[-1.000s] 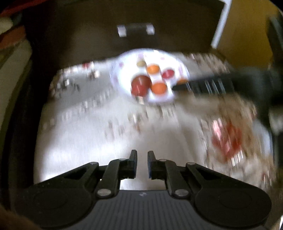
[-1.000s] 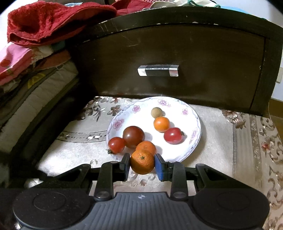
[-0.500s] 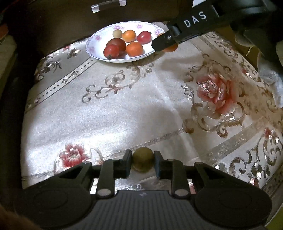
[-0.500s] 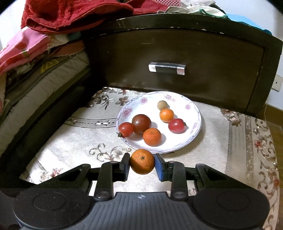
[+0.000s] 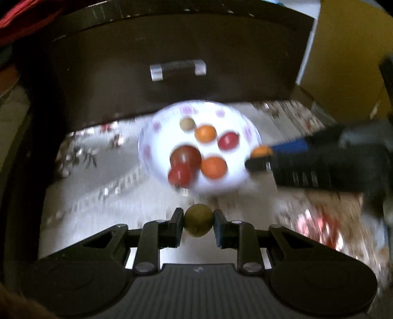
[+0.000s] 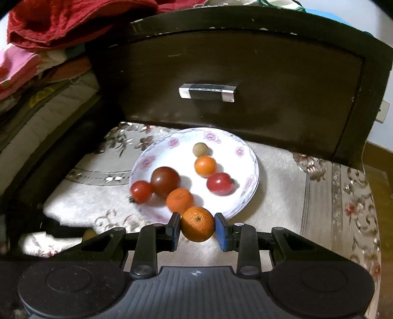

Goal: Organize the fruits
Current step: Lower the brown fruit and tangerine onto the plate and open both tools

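two grippers, each pinching a fruit before the plate

left wrist view: blurred. a pale floral-embroidered cloth (image 5: 103,220) covers the surface; a dark wooden drawer front (image 5: 172,49) with one metal handle (image 5: 177,68) fills the upper frame, a yellow wall at upper right. the white plate (image 5: 233,181) at centre holds six fruits. the left gripper (image 5: 198,224) is clenched on a small round olive-brown fruit (image 5: 198,222), low centre, just short of the plate. the right gripper (image 5: 262,159) enters from the right over the plate rim.

right wrist view: red cloth (image 6: 61,22) and folded bedding at upper left. the plate (image 6: 243,196) holds two red tomatoes, one dark tomato, two orange fruits, one small tan fruit. the right gripper (image 6: 197,228) grasps a dimpled mandarin (image 6: 197,223) at the plate's near edge, lower centre.
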The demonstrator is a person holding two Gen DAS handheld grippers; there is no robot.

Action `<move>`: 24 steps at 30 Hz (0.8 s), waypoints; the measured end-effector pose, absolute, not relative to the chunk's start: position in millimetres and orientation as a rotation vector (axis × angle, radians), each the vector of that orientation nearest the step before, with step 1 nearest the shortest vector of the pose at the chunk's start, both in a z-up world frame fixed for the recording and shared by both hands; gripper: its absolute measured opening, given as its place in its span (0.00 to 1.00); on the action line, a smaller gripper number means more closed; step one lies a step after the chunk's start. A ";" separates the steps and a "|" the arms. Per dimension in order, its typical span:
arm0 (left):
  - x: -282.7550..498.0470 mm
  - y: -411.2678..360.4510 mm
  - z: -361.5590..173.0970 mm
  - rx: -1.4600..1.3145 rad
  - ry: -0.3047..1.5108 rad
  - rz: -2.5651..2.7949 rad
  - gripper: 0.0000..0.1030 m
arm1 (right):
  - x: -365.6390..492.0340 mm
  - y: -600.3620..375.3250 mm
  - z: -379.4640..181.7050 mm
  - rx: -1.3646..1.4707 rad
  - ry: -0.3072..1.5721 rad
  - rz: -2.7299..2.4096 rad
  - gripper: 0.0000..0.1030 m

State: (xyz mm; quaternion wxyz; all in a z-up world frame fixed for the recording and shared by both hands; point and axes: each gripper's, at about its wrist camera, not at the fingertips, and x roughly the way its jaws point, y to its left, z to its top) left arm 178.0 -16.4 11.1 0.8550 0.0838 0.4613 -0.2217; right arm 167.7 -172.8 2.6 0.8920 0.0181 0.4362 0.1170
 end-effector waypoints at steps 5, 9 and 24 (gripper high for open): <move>210.9 -31.6 3.0 0.156 0.943 -0.454 0.31 | 186.9 -176.6 -7.9 0.037 0.911 0.245 0.28; 228.8 -36.8 -0.2 0.136 0.922 -0.435 0.31 | 196.4 -177.8 -13.7 0.043 0.907 0.262 0.29; 230.6 -24.0 23.8 0.064 0.889 -0.383 0.49 | 202.8 -198.1 11.9 0.138 0.823 0.213 0.44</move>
